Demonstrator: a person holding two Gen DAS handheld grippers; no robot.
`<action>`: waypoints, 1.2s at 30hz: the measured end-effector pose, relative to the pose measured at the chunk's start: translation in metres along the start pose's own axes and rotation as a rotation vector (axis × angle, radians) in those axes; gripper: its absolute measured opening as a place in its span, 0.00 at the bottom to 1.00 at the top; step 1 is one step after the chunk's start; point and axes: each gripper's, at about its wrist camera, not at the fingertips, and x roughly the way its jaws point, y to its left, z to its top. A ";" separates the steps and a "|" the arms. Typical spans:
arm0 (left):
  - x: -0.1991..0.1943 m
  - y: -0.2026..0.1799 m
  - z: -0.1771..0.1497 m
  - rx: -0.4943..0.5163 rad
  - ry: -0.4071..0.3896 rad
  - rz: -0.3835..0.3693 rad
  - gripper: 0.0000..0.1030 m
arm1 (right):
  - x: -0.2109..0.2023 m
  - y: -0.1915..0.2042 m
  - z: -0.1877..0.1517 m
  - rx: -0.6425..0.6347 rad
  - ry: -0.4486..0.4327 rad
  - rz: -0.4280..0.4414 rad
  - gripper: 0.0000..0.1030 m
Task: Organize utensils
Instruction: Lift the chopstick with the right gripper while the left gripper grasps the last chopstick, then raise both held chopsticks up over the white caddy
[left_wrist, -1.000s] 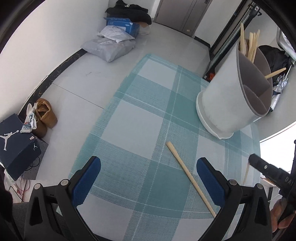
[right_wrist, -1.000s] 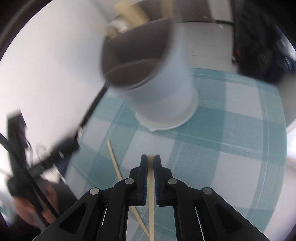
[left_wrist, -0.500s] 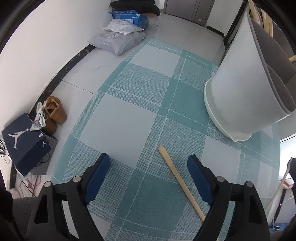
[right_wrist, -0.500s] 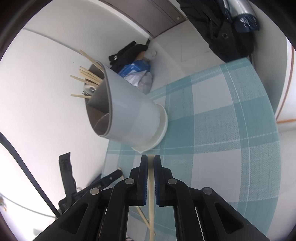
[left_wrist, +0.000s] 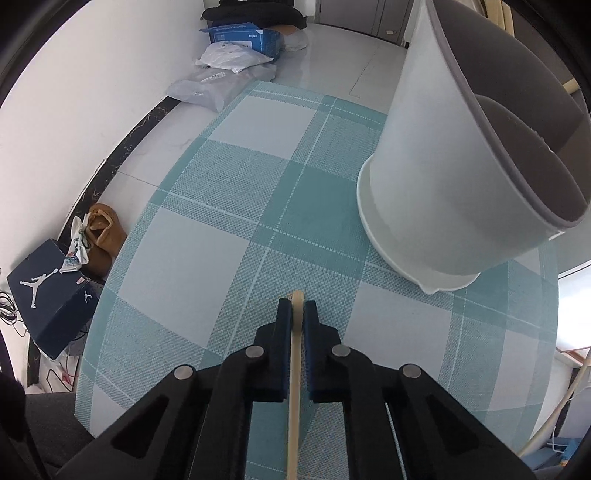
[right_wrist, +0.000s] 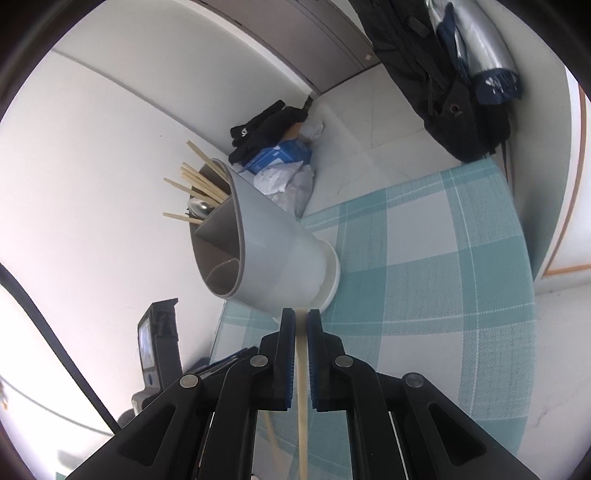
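Holder: my white utensil holder (left_wrist: 443, 177) stands on the teal checked mat (left_wrist: 229, 206), toward the mat's right edge in my left wrist view; grey dividers split its inside into compartments.
Holder contents: in my right wrist view, the holder (right_wrist: 273, 258) carries a fan of wooden chopsticks (right_wrist: 201, 182) and one metal spoon (right_wrist: 199, 208) in the far compartments; the two nearest compartments look bare as far as I can see into them.
Left claw: my left gripper (left_wrist: 296, 310) is clamped on a chopstick (left_wrist: 294, 387), whose tip pokes just past the blue pads.
Right claw: my right gripper (right_wrist: 301, 321) is pinched on a second chopstick (right_wrist: 302, 398); its tip sits in front of the holder's base.
Left wrist view only: a dark shoe box (left_wrist: 48, 291) and tan shoes (left_wrist: 101, 240) on the floor off the mat's left edge; parcels (left_wrist: 221, 79) past its far edge.
Right wrist view only: a black bag (right_wrist: 458, 88) hanging at upper right and a small screen device (right_wrist: 157, 343) off the mat's left edge.
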 end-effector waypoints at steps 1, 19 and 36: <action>0.000 0.001 0.001 -0.014 0.000 -0.020 0.03 | -0.001 0.002 0.000 -0.006 -0.005 -0.003 0.05; -0.158 0.024 -0.028 -0.070 -0.564 -0.394 0.02 | -0.023 0.085 -0.034 -0.357 -0.215 -0.124 0.05; -0.229 0.047 -0.009 -0.058 -0.733 -0.466 0.02 | -0.063 0.134 -0.042 -0.355 -0.349 -0.161 0.05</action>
